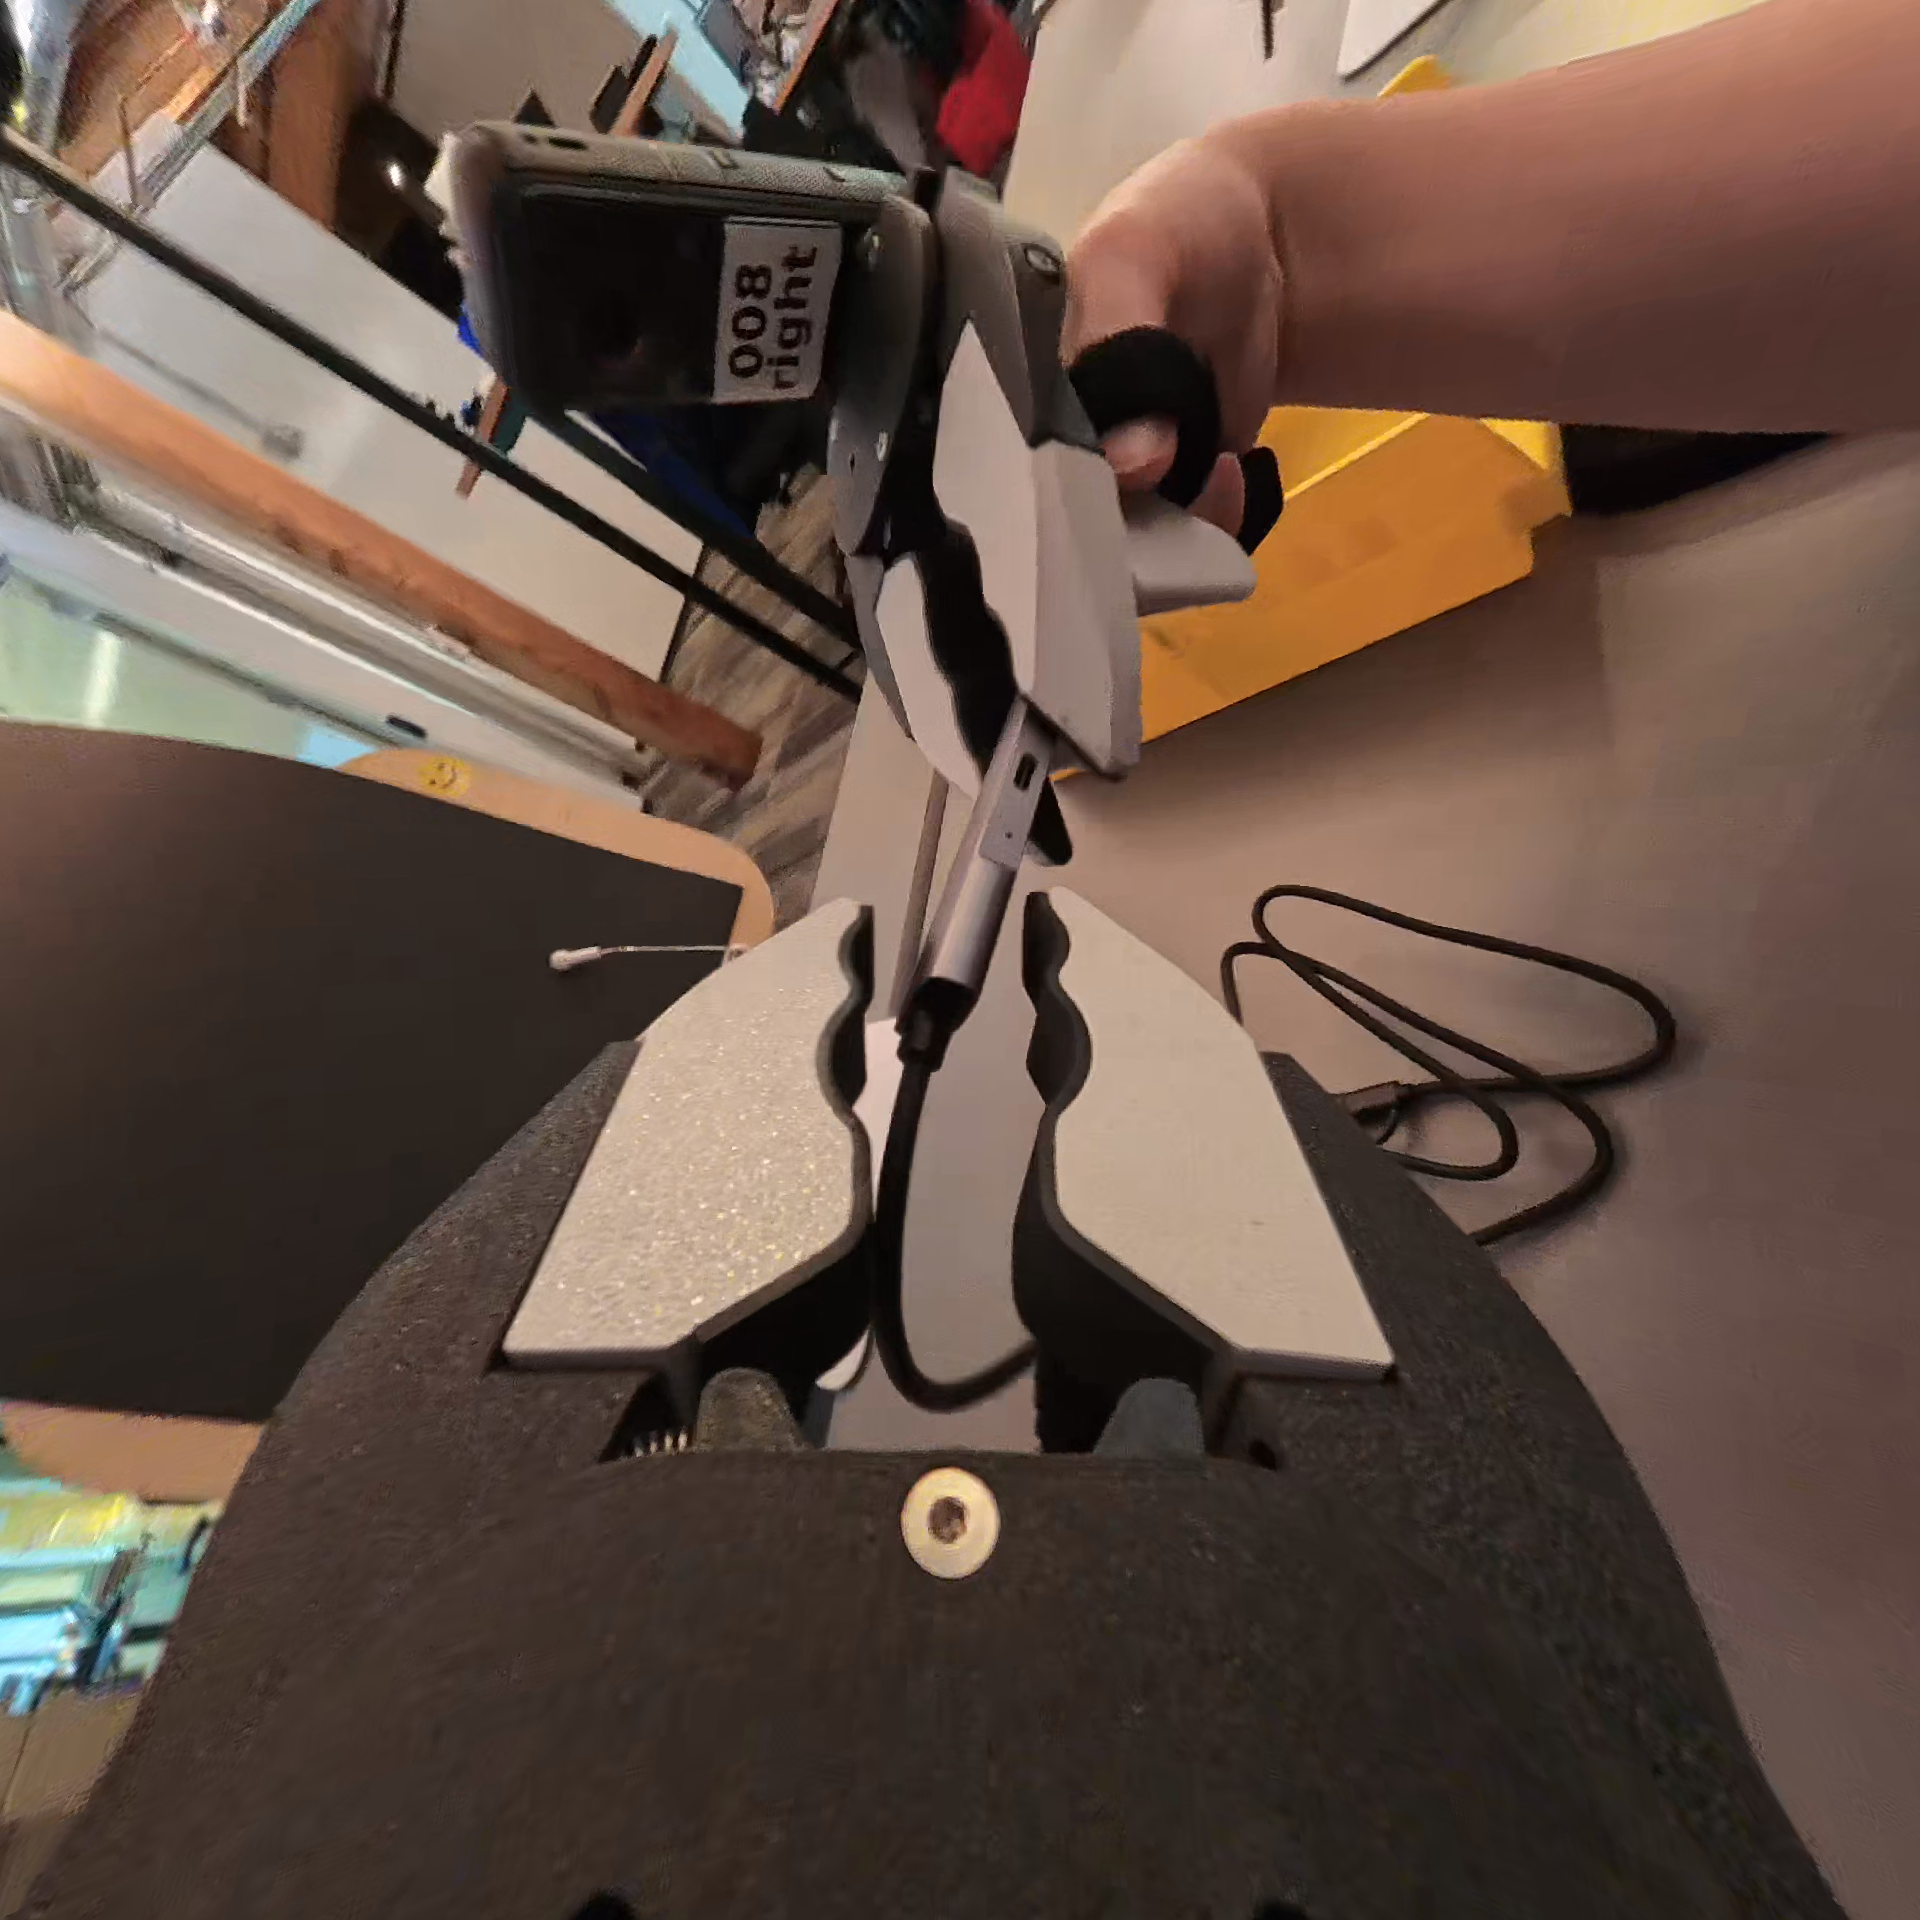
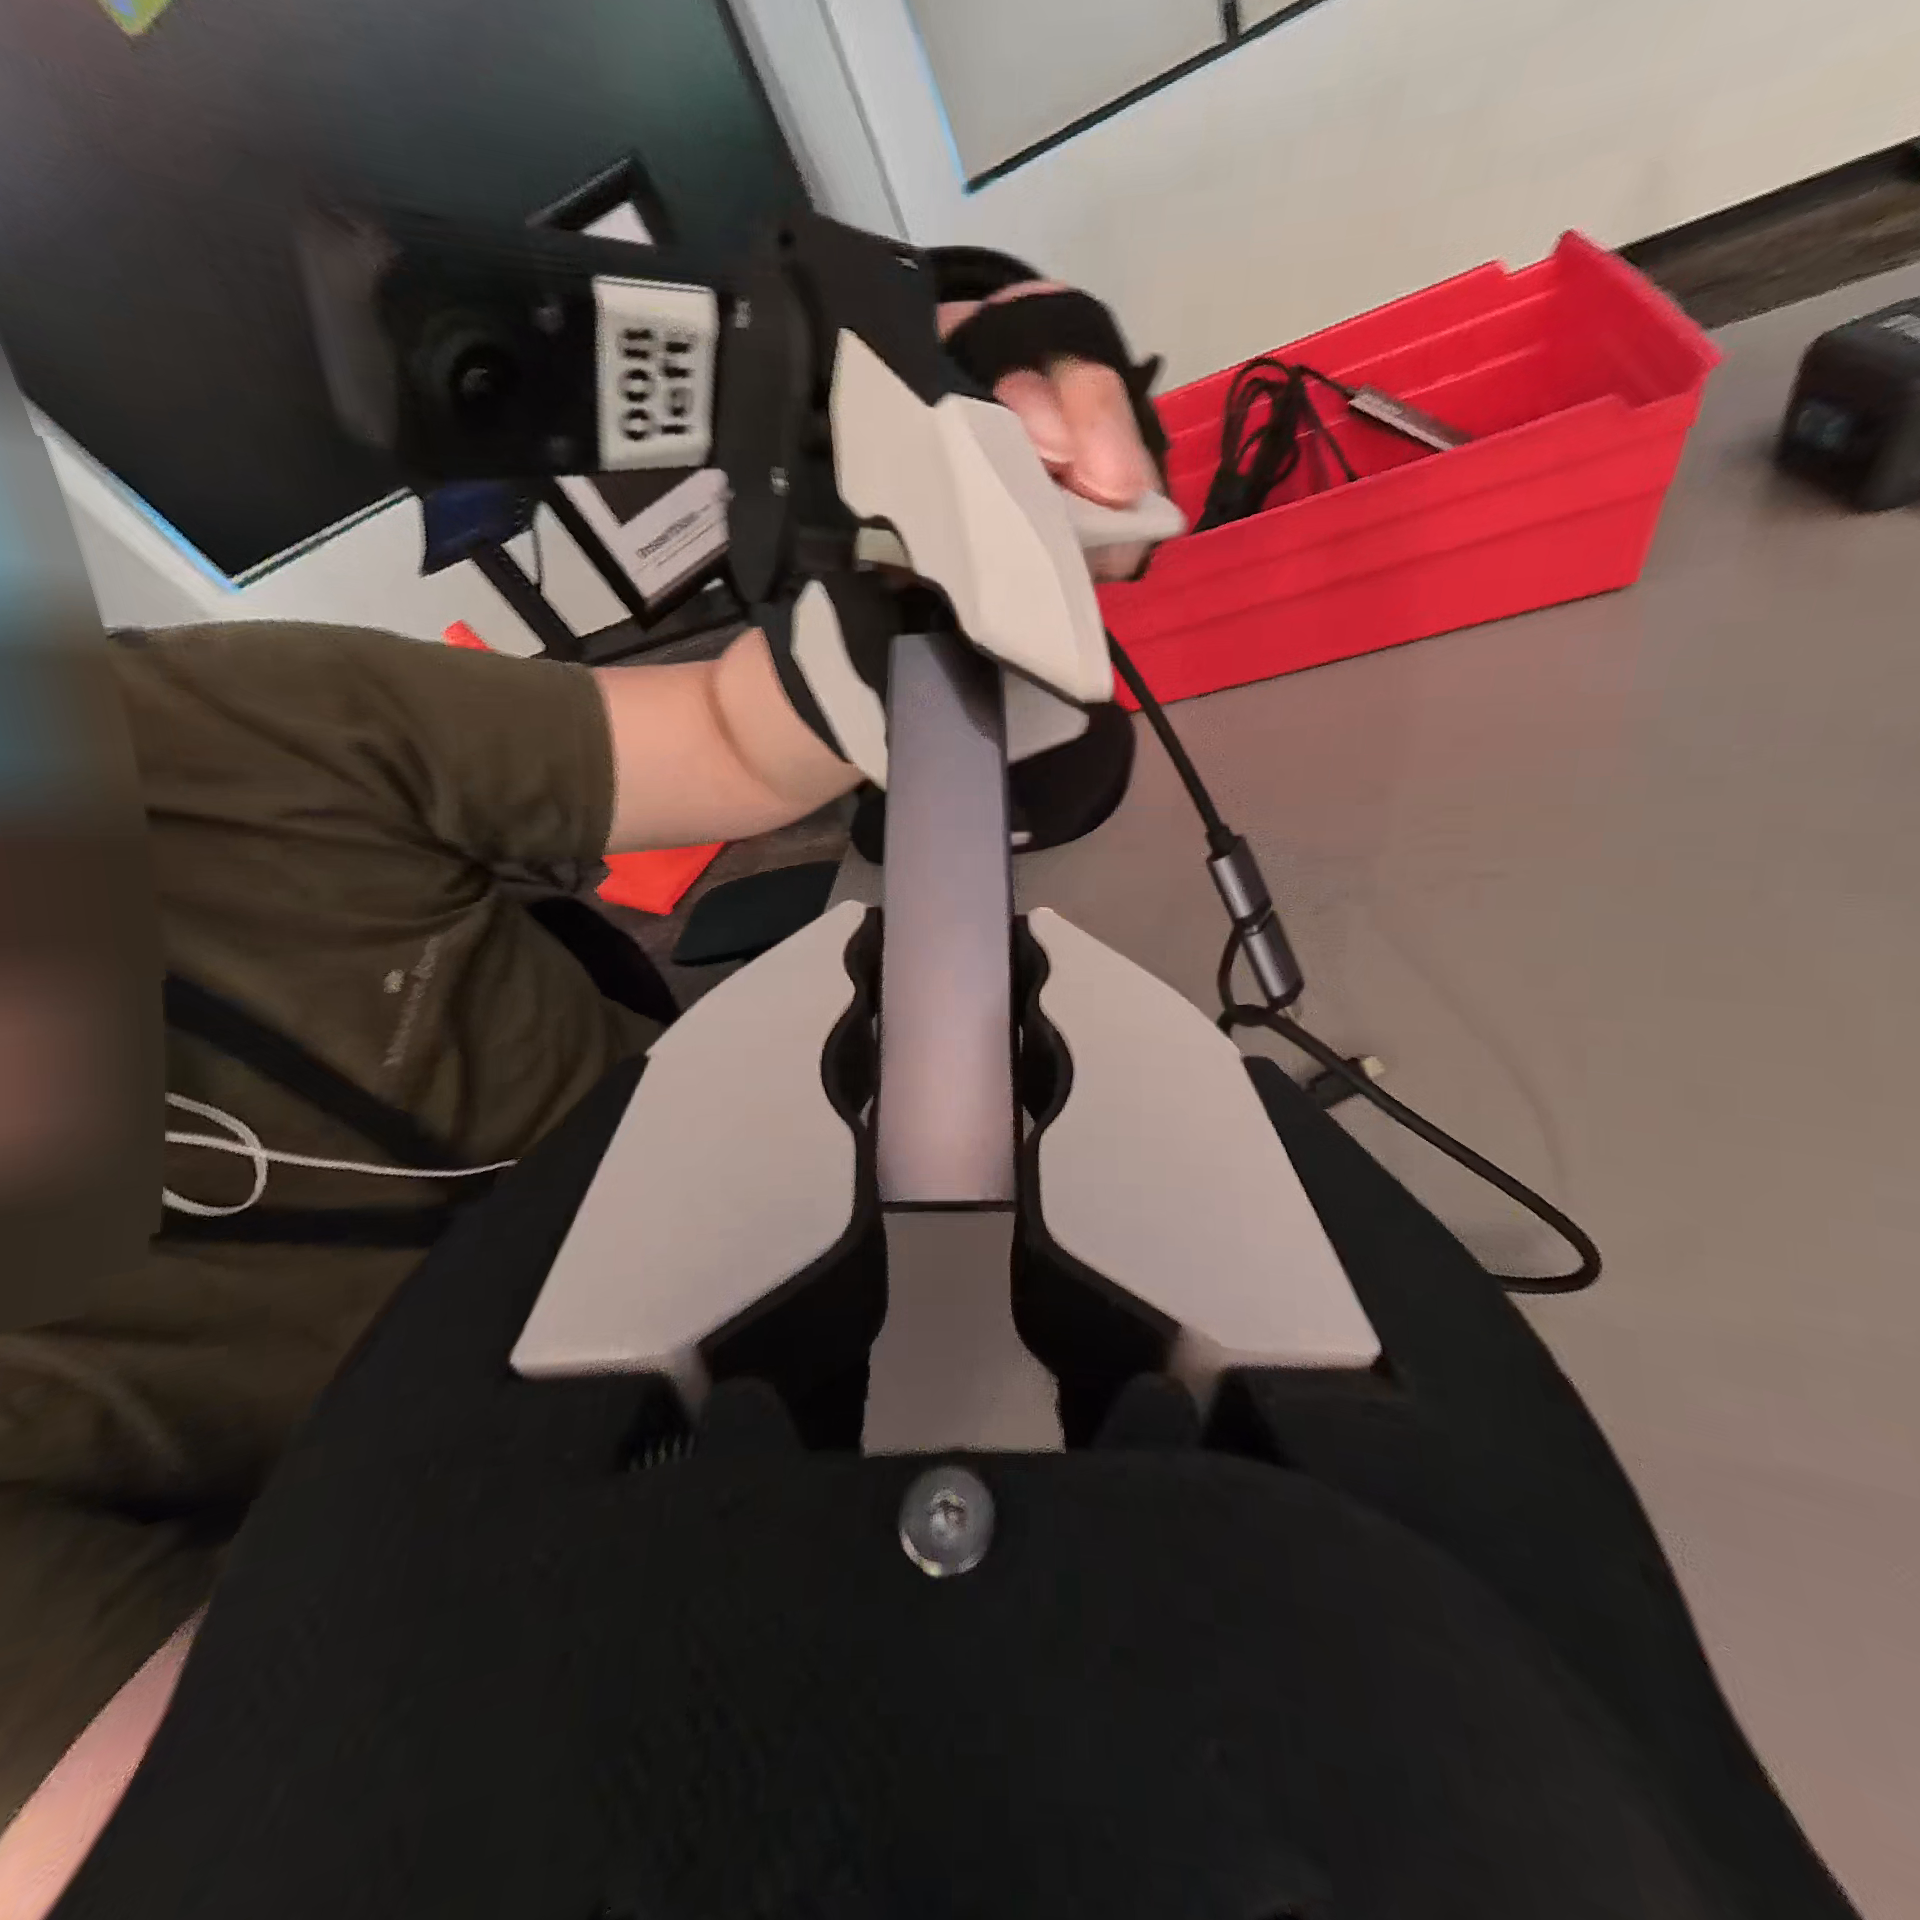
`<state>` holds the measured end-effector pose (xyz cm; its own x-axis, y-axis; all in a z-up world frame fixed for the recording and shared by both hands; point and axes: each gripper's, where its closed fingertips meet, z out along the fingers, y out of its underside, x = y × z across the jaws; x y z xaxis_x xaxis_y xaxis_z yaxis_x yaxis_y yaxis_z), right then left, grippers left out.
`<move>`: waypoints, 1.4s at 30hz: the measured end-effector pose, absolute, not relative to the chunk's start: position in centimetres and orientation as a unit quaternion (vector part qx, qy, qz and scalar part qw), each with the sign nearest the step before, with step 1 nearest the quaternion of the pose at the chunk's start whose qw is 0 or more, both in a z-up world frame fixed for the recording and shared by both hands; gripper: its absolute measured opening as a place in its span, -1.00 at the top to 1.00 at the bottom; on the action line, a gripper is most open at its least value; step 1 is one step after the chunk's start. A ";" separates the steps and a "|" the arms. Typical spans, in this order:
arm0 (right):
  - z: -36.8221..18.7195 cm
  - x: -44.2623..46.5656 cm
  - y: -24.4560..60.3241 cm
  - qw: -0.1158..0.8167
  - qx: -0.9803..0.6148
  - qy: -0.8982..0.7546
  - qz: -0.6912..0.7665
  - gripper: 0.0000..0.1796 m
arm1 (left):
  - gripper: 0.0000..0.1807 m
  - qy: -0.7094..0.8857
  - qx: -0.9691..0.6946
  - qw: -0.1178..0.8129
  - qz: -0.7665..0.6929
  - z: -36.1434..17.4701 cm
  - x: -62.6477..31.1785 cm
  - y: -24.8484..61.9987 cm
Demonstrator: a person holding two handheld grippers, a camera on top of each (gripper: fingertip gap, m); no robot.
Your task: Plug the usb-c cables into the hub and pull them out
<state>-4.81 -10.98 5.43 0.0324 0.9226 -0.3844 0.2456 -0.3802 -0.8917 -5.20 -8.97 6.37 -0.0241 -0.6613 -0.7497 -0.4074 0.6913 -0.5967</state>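
While my right gripper [image 2: 948, 920] has its jaws clenched on the long sides of the slim grey metal usb-c hub [image 2: 945, 1039], the left gripper [image 1: 948, 906] stands released, its jaws straddling the hub's far end without touching it, as far as I can tell. The hub is lifted off the grey bench [image 1: 1610, 779], and its long axis runs straight from one gripper to the other. The hub's own black tail cord [image 1: 899, 1195] drops from that end between the left jaws. A port slot shows on the hub's narrow edge, just beside the right jaws.

The loose black usb-c cable [image 1: 1455, 1049] lies looped on the bench off to the left gripper's right side, well below the hub. I judge the left gripper is the one free to fetch its plug. There is open bench around the loop. The yellow plastic bin [image 1: 1351, 561] and the red plastic bin [image 2: 1403, 561] sit farther back.
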 end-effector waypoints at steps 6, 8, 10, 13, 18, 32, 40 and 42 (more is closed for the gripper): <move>5.3 -4.1 -10.2 0.334 -0.646 -0.451 0.518 0.72 | 0.88 0.719 -0.325 0.593 -0.164 5.3 -4.0 -9.4; 6.9 -3.6 -8.8 0.412 -0.637 -0.439 0.481 0.65 | 0.90 0.711 -0.326 0.598 -0.173 5.5 -4.2 -8.7; 8.5 -2.8 -8.0 0.510 -0.612 -0.451 0.404 0.47 | 0.90 0.711 -0.330 0.594 -0.181 5.7 -4.8 -8.2; 9.3 -2.1 -7.7 0.602 -0.583 -0.492 0.237 0.36 | 0.90 0.701 -0.330 0.606 -0.181 6.5 -6.4 -7.6; 8.8 -4.3 -8.0 0.632 -0.532 -0.559 0.070 0.46 | 0.90 0.696 -0.325 0.611 -0.190 7.3 -8.2 -7.7; 8.7 -6.1 -10.1 0.637 -0.454 -0.621 0.047 0.88 | 0.86 0.690 -0.294 0.615 -0.244 8.2 -8.2 -10.0; 9.0 -6.6 -11.7 0.641 -0.413 -0.639 0.101 0.89 | 0.90 0.709 -0.267 0.598 -0.261 8.1 -8.4 -11.7; 9.2 -6.8 -12.3 0.644 -0.401 -0.641 0.118 0.88 | 0.88 0.713 -0.258 0.591 -0.274 8.3 -8.5 -12.5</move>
